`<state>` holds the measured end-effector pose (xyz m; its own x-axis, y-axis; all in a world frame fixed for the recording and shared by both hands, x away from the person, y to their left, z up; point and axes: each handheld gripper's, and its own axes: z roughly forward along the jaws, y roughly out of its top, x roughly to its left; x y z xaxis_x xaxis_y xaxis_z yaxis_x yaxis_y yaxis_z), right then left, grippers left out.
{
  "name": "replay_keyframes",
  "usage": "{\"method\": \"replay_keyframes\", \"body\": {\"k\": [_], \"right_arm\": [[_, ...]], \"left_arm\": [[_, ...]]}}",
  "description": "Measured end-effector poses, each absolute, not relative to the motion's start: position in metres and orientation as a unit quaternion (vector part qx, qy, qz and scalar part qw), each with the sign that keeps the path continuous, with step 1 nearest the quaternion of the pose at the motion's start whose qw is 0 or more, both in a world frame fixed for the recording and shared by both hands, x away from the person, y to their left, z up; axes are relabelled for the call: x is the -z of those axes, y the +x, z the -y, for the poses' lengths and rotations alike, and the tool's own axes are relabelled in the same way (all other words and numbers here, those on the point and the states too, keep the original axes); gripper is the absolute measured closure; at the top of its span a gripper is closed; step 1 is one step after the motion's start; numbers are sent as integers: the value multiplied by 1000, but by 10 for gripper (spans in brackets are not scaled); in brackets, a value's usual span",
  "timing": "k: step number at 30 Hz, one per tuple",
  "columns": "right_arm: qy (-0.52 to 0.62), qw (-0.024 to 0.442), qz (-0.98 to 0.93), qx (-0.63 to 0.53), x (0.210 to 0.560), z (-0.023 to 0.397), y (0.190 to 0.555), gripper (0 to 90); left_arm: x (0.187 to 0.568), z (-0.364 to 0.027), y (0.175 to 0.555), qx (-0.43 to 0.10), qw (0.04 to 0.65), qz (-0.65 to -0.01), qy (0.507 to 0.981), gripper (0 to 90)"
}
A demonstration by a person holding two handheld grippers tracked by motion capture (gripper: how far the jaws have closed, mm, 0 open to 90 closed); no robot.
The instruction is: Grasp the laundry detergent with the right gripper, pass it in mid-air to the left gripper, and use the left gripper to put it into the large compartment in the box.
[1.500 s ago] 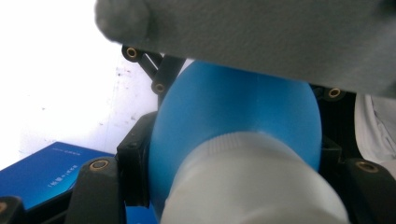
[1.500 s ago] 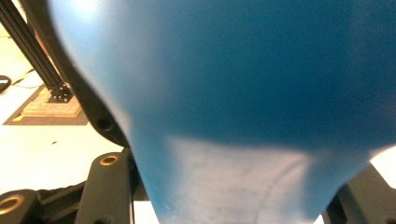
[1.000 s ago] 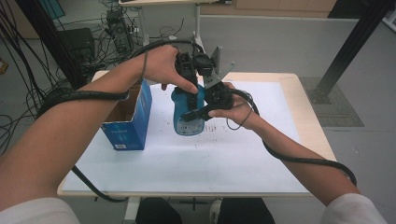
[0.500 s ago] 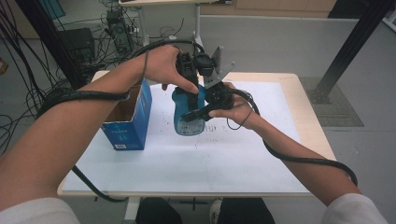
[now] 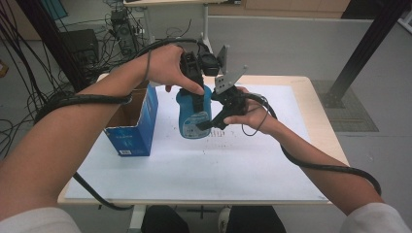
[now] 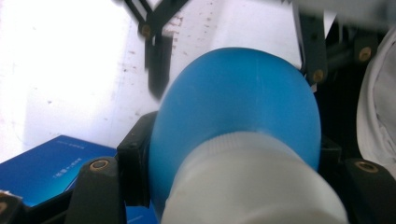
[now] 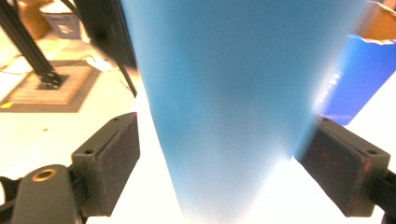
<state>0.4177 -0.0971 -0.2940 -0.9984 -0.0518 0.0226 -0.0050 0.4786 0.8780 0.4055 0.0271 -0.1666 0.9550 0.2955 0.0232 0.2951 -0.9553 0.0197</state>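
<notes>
1. High view: nothing had visibly moved over the last second. The left gripper clamped the blue bottle from above, upright on the white sheet; the right gripper reached in at its side. An open blue box stood just beside.
2. Left gripper view: jaws pressed the bottle's shoulder below the white cap.
3. Right gripper view: jaws stood apart, flanking the bottle, one with a clear gap, so probably not yet gripping.

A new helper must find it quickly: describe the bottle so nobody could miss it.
On the white-covered table, look right of the open blue cardboard box. The blue bottle stands upright there, the left gripper at its top and the right gripper at its side. It alone is rounded, with a white cap.
</notes>
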Motion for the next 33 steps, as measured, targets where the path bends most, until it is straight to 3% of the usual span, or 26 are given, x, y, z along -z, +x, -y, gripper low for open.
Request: {"method": "replay_keyframes", "body": {"k": [9,15,33], "right_arm": [[-21,-12,878,478,291,129,421,125],[-71,12,891,449,292,151,426,74],[-145,-8,905,401,279,196,436,33]], "left_arm": [[163,-33,410,-22,-4,-175,984,365],[159,-37,411,-30,-1,-198,980,365],[126,-67,422,-52,9,-330,943,365]]}}
